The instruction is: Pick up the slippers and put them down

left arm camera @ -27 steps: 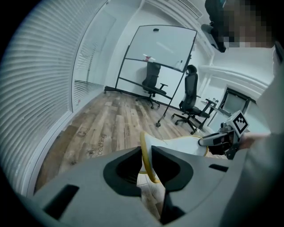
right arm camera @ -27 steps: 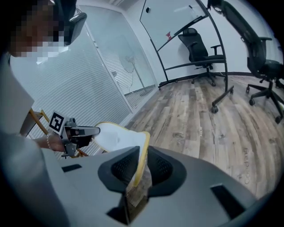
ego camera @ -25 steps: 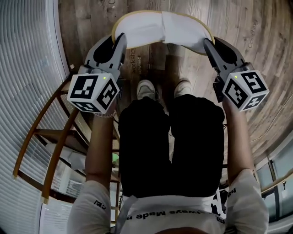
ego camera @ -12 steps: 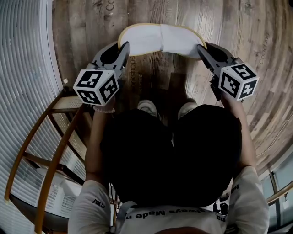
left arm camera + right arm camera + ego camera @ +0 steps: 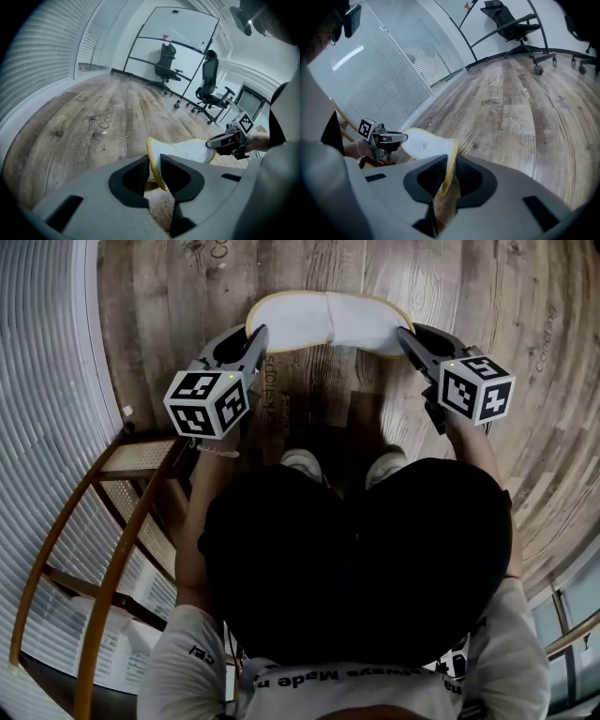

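A flat white slipper [image 5: 323,322] with a yellow rim hangs just above the wooden floor, stretched between both grippers. My left gripper [image 5: 261,336] is shut on its left end; in the left gripper view the yellow edge of the slipper [image 5: 185,150] is pinched between the left gripper's [image 5: 152,163] dark pads. My right gripper [image 5: 403,336] is shut on the other end, and the right gripper view shows the slipper [image 5: 426,143] clamped in the right gripper [image 5: 450,164]. Whether a second slipper lies against it, I cannot tell.
A wooden chair [image 5: 112,521] stands close at the left, beside the slatted blinds [image 5: 42,381]. The person's white shoes [image 5: 302,463] are just behind the slipper. Office chairs [image 5: 208,89] and a whiteboard [image 5: 173,37] stand far across the floor [image 5: 487,296].
Both grippers have sunk toward the floor with the slipper held between them. The person has bent lower over it.
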{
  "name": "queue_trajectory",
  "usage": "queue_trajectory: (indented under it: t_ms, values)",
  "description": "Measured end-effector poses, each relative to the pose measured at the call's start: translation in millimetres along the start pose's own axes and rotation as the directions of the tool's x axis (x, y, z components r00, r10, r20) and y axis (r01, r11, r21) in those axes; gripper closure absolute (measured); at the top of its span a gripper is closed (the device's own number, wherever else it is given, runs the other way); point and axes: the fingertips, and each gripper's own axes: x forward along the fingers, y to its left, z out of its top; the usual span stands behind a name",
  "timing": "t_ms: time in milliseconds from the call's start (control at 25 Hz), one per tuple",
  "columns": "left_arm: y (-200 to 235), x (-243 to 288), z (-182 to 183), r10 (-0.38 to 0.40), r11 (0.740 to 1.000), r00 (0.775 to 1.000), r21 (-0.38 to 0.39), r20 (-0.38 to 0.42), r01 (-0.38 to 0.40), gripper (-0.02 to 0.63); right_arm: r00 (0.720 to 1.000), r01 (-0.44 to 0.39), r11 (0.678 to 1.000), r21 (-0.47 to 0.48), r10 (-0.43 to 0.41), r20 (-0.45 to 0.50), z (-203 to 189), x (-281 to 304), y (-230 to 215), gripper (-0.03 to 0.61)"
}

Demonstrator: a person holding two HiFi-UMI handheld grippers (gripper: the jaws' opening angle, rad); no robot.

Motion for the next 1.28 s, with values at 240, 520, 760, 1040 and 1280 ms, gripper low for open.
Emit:
queue_trajectory:
  t_ms: [240,520,760,1040,1280]
  values:
    - [7,10,-14,0.013,1.000,0.999,0.014,-0.035,-0.012,0.541,0.999,0.027,1.000,0.010,-0.027,-0.033,-15,15,-14,0.523]
    - [13,14,-19,0.059,0.997,0.997,0.055,-0.046,-0.056,0.509,0.997,0.065,0.998,-0.011,-0.066,-0.047,-23,20,-23,0.499]
    - [14,-6,-5,0.103,0.994,0.995,0.027,-0.014,-0.103,0.434,0.992,0.119,0.991,-0.057,-0.120,-0.023,-16,3,-27,0.434]
    - [-24,-64,45,0.114,0.993,0.993,0.007,0.043,-0.114,0.434,0.991,0.128,0.985,-0.116,-0.123,0.050,30,-64,9,0.434]
    - [-79,-123,106,0.087,0.995,0.990,0.028,0.113,-0.091,0.460,0.985,0.119,0.979,-0.167,-0.095,0.141,87,-141,73,0.449]
